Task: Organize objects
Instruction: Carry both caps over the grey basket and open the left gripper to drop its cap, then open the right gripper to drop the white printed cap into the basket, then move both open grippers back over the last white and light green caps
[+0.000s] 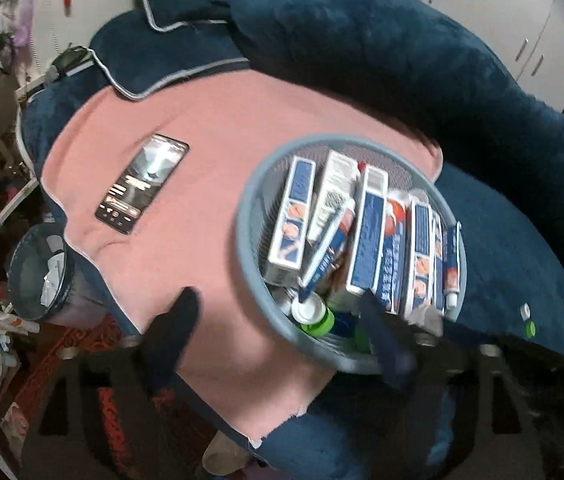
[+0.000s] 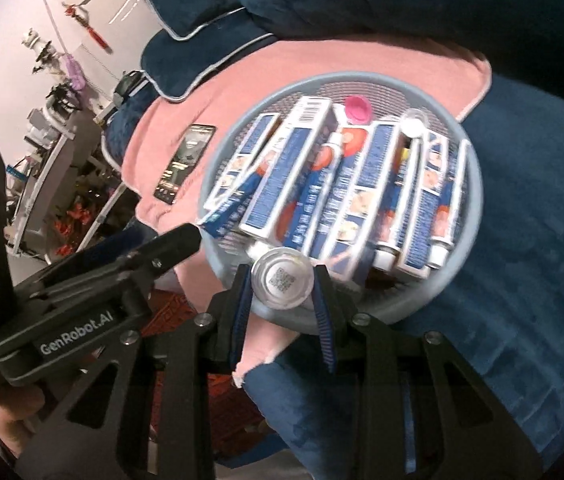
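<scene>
Blue mesh basket sits right of centre in the right wrist view, resting partly on a pink blanket spread over a dark blue plush bed. It is already crowded: blue-and-white ointment boxes and matching tubes lie packed side by side, long axes running roughly from the upper part of the frame toward the lower part, tube caps toward the lower rim. A pink cap shows at the far side of the basket.

At lower centre, the right tool is closed narrowly on a small clear round jar, its QR-coded flat face turned toward the camera, held over the near rim of the basket. So this item seems to be on its way in, not yet released.

The left tool stands wide and empty in the left wrist view, one finger over the blanket, the other over the basket's near edge, above a green-capped bottle.

Most of the sorting looks done. Outside the basket a smartphone lies on the blanket at centre left, and a small green-and-white cap rests on the bed at the lower right; whether these belong to the task I cannot tell.
</scene>
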{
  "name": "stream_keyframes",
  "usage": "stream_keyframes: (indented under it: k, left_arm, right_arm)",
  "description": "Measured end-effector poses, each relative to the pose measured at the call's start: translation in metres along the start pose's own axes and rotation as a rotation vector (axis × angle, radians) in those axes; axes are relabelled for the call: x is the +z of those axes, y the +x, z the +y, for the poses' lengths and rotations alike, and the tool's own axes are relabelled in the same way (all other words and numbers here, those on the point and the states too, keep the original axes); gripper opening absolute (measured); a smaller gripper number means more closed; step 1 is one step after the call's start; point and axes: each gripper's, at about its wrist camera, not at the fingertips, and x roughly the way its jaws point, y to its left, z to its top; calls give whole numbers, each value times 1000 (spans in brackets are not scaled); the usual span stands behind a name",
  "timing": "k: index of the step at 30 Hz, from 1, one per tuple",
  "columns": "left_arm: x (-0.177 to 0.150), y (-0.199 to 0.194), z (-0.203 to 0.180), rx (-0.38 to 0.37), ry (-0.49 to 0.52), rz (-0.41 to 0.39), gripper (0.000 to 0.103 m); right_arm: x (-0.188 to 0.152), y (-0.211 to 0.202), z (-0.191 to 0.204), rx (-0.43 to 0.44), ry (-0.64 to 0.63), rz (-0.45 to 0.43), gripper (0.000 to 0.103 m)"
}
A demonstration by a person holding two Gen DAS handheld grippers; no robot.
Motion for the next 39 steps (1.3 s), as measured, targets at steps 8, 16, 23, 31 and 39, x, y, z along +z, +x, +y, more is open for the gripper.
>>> stream_keyframes:
  k: [8,16,23,31,39]
  left_arm:
    - [1,-6,0,30,6,-22,102]
    - [-3,-5,-21,56,68,-12,102]
    - [-7,-2,-44,59,116,2,102]
    - [-15,2,-85,40,192,10,102]
    - [-26,5,-131,14,278,17,102]
  right_arm:
    - [0,3,8,-27,-23,-7,87]
    - [-6,-7,4,-137,-61,-21,98]
    - [-11,-19,-16,-197,-36,-21,103]
    - [-21,-40,-60,-248,59,-24,103]
    - [-38,-60,-103,-284,129,-23,103]
